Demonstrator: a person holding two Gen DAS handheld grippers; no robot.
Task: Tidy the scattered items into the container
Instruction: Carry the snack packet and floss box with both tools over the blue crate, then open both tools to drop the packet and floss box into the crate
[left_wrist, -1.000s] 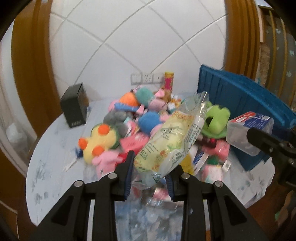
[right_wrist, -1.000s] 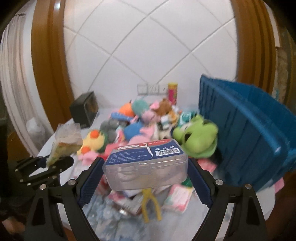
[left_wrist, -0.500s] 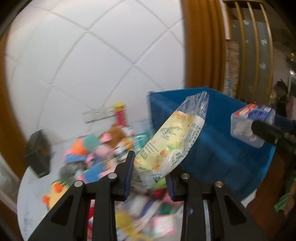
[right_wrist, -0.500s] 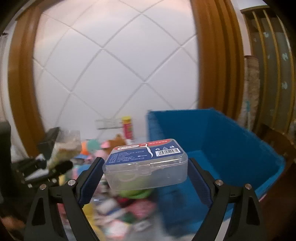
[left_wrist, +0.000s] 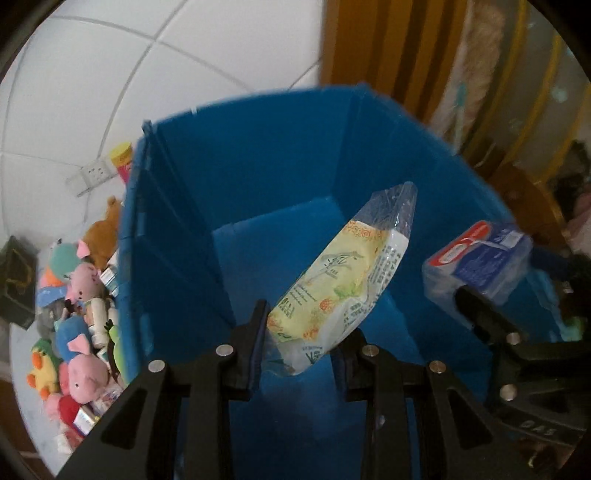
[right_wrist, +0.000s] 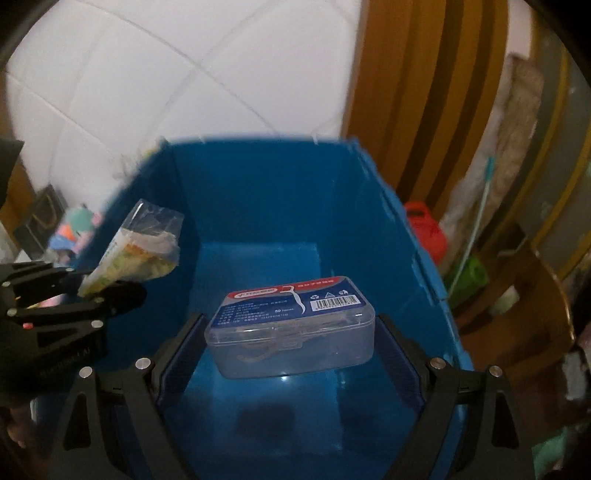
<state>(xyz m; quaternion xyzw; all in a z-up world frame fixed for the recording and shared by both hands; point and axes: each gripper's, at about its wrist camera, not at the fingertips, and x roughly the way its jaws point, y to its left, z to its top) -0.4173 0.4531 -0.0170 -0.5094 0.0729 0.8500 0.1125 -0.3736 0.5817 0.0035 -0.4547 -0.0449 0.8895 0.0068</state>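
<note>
Blue container (right_wrist: 258, 206), plain inside and out. Left tool (left_wrist: 299, 343) black, silver rivets; its packet (left_wrist: 343, 280) pale yellow with green and orange print, clear plastic at the top. Right tool (right_wrist: 290, 332) black with dark blue pads; its box (right_wrist: 291, 332) clear, lid label blue with a red band and a white barcode. Wall (left_wrist: 110, 74) white, grey diagonal seams. Wooden trim (right_wrist: 417, 92) orange-brown, darker stripes. Toy pile (left_wrist: 79, 317): pink, yellow, teal, brown. Red jug (right_wrist: 424, 232).
</note>
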